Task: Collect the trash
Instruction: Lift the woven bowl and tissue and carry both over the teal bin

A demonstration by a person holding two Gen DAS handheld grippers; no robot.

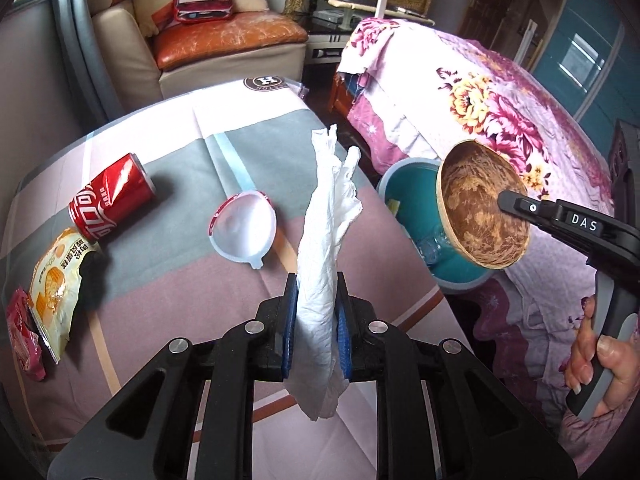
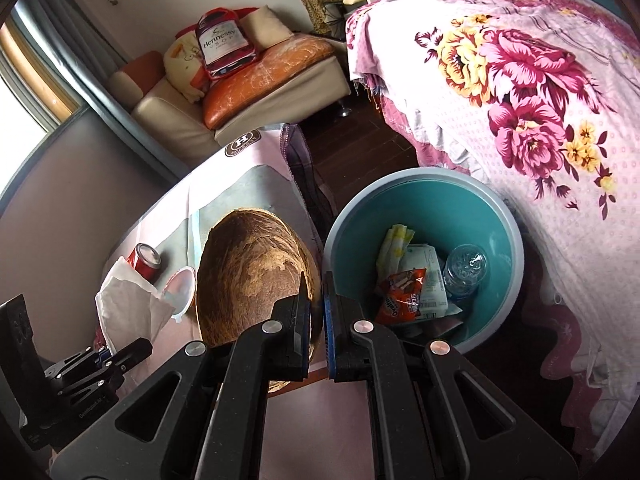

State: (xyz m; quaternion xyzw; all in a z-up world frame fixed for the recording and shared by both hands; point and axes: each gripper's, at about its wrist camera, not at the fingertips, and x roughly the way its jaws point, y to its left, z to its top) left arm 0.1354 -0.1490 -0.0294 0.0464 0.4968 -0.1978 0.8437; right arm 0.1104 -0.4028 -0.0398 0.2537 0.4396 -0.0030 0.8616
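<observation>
Already two pieces of trash are held above the counter (image 1: 168, 280), ready for binning.
A tissue (image 1: 324, 240) is clamped in the left hand-held gripper (image 1: 317, 320), a coconut shell (image 2: 256, 272) by its rim in the right hand-held gripper (image 2: 318, 312); both should be carried over the bin (image 2: 516, 248) and released.

Left gripper (image 1: 317, 320) is clamped tight, blue pads pinching at the centre of its view, fingers pointing to twelve o'clock. Over at three o'clock comes the right gripper (image 1: 505, 199), level, jaws pinched close. The person's right hand (image 1: 600, 364) wraps its handle down at four o'clock, fingers curled.
</observation>
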